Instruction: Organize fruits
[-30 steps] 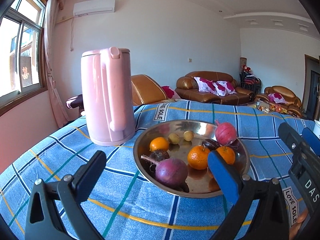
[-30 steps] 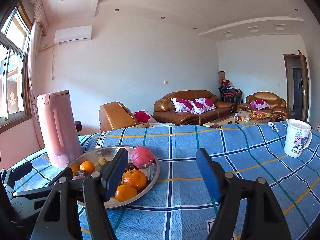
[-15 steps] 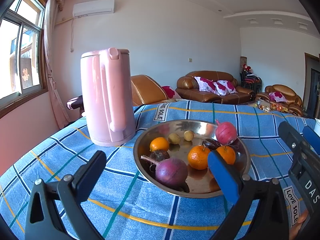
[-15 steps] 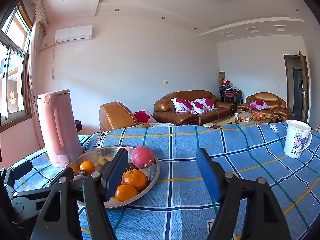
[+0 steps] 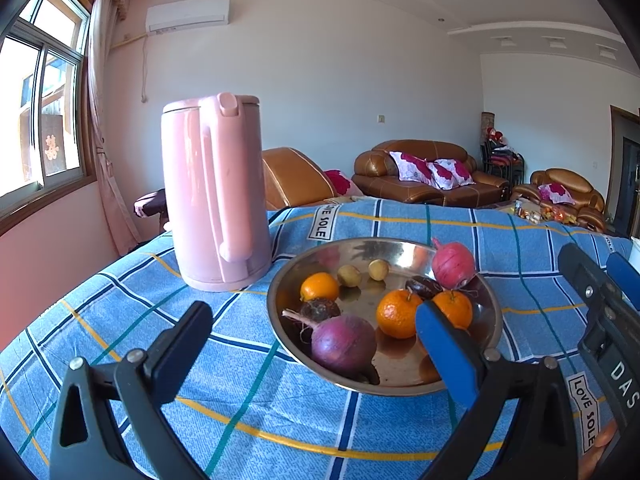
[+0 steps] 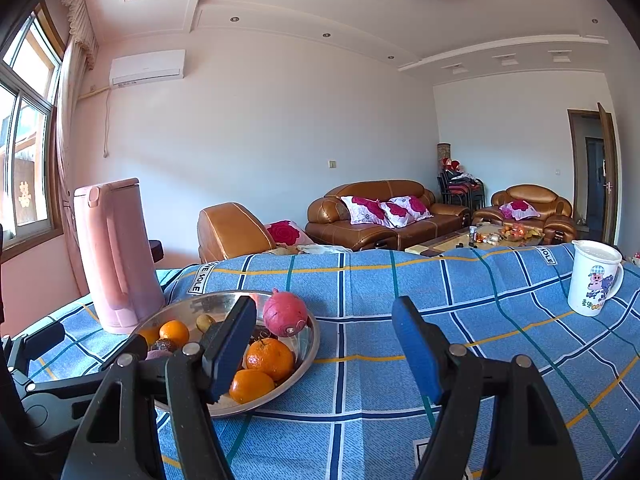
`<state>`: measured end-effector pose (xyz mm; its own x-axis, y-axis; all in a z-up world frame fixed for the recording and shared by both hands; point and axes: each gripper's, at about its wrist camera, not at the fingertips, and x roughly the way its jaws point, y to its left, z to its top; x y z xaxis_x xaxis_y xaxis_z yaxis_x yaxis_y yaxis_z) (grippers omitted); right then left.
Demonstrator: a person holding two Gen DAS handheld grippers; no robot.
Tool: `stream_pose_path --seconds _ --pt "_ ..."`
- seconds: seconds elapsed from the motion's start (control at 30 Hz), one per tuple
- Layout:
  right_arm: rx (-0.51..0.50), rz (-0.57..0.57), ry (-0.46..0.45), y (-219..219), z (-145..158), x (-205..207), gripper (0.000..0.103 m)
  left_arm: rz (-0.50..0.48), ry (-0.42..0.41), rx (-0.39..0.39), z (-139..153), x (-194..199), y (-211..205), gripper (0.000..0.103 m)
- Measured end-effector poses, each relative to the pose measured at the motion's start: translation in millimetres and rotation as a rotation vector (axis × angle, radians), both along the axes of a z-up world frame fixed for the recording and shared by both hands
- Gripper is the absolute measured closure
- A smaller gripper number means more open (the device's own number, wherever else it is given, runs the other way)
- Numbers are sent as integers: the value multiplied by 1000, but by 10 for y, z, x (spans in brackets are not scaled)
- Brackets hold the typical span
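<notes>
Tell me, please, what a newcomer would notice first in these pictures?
Probably the tall pink kettle standing on the blue checked cloth, close beside the metal bowl. Next, the bowl's bright contents: three oranges, a purple radish and a pink one. A white mug stands apart, far right.

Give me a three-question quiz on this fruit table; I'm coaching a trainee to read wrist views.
1. True or false: the left hand-held gripper holds an orange.
2. How many oranges lie in the metal bowl?
3. Which stands beside the bowl by the window side? A) white mug B) pink kettle C) a bottle

Key:
1. False; its jaws stand apart with nothing between them.
2. Three: the left orange, the middle orange and the right orange.
3. B
</notes>
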<state>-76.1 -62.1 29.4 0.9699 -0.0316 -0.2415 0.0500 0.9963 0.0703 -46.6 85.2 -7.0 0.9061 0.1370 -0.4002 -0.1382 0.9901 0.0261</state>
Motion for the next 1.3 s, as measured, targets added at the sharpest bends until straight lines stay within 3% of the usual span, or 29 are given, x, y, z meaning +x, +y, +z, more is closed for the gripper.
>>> stream_pose_path --seconds 1.3 --pt "-1 0 -3 19 -24 12 31 26 14 1 -29 -18 77 0"
